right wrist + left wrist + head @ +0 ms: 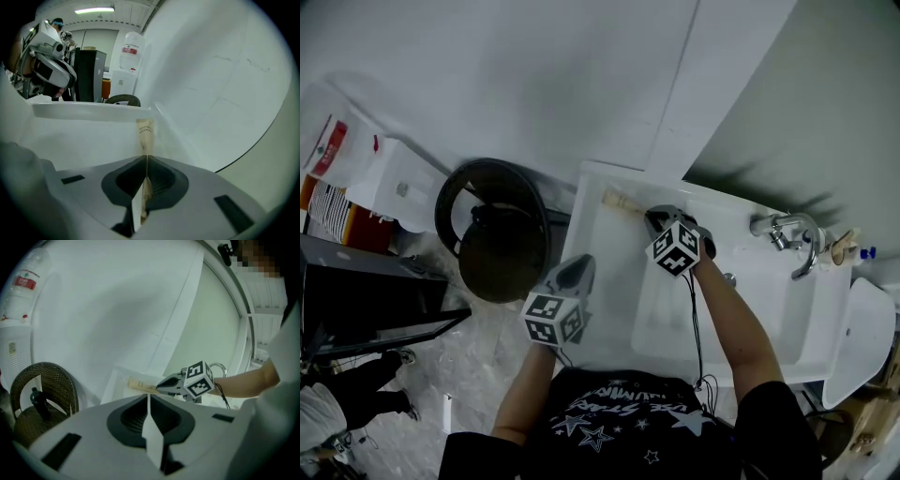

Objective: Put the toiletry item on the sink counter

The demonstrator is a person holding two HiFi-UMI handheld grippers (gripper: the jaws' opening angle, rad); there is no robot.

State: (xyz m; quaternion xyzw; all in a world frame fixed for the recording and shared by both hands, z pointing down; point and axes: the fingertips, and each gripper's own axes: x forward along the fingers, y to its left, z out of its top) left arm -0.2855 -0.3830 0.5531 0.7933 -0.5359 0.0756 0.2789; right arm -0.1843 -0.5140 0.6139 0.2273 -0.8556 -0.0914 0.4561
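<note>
The toiletry item is a tan paper toothbrush packet (619, 200) (139, 384) (145, 133). My right gripper (649, 217) (161, 386) (146, 158) is shut on one end of it, and the rest sticks out past the jaws. The packet's free end hangs just over the back left corner of the white sink counter (741, 262), close to the wall; I cannot tell if it touches. My left gripper (579, 268) (148, 397) hovers by the sink's left front edge, its jaws shut with nothing between them.
A chrome faucet (793, 234) stands at the back right of the sink, with small items (846, 248) beside it. A black round bin (495, 230) sits on the floor left of the sink. A white appliance (394, 178) stands further left.
</note>
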